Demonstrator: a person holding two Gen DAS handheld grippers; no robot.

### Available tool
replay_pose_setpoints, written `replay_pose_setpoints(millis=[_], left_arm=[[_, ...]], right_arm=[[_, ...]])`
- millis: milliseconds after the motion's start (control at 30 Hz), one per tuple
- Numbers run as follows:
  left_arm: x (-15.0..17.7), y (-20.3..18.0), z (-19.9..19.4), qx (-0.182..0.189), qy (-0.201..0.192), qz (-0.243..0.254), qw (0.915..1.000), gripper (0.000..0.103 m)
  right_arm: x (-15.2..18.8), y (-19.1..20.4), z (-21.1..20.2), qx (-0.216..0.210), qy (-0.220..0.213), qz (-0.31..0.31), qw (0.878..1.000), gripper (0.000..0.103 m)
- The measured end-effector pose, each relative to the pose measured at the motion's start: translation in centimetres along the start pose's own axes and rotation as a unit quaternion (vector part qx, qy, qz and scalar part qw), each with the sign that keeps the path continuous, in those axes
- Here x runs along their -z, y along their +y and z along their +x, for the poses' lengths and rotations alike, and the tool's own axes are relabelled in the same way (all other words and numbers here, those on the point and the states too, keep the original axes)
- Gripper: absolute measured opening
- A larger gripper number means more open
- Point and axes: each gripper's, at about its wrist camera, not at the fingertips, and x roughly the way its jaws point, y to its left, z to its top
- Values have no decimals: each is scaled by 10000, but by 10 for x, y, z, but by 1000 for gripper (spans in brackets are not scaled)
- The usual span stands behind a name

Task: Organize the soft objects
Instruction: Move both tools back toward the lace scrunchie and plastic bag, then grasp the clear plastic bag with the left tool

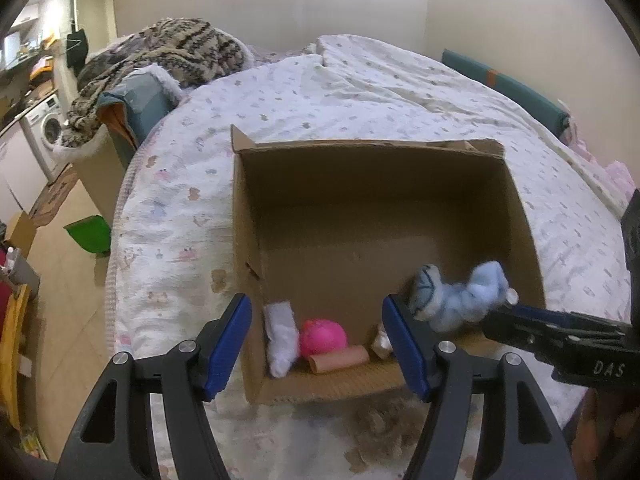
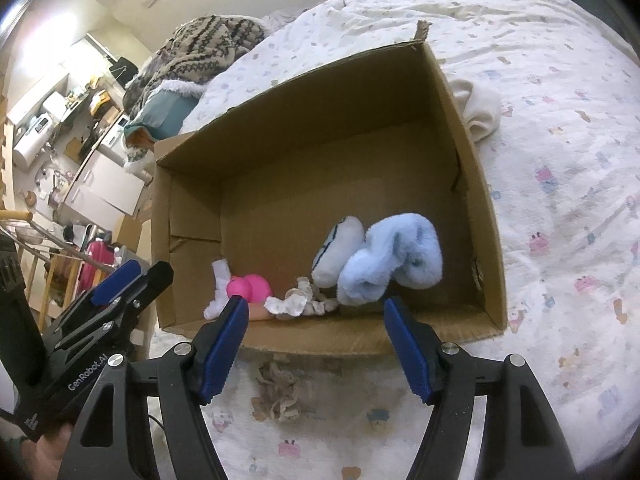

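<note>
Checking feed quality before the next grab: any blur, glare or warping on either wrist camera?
Left wrist: blue fluffy sock smeared by motion blur, glare top-left, fisheye bends the bed. Right wrist: sock sharp, cardboard box interior shadowed, edges warped.

Right gripper [image 2: 316, 312] gapes empty at lower centre over the cardboard box [image 2: 476, 184]; fluffy blue sock [image 2: 392, 260] lies inside, centre frame
</note>
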Motion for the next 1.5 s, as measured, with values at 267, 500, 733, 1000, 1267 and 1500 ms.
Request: replay_pose_setpoints(millis=[267,500,733,1000,1267,1500], left_arm=[[15,-6,-27,-39,-129,216,9997,65],[31,5,-45,-60,-56,-38,10000,65],[49,15,-51,-278,186,-253,9991,65],[63,38,-36,-440,608,-825,9938,65],[65,45,-24,-495,828,-1103,9892,65],[64,47,-20,-486,899,-1167,9879,65]], right_arm=[[17,-1,-19,109,-65,14,9999,74],[36,1,-26,112,7,81,9999,74],[55,10,-17,185,281,-1,9994,74],[59,7,6,-3,761,134,9970,74],[66,21,54,-6,1380,-111,9904,74],[67,34,78,139,1446,-329,9888,33]])
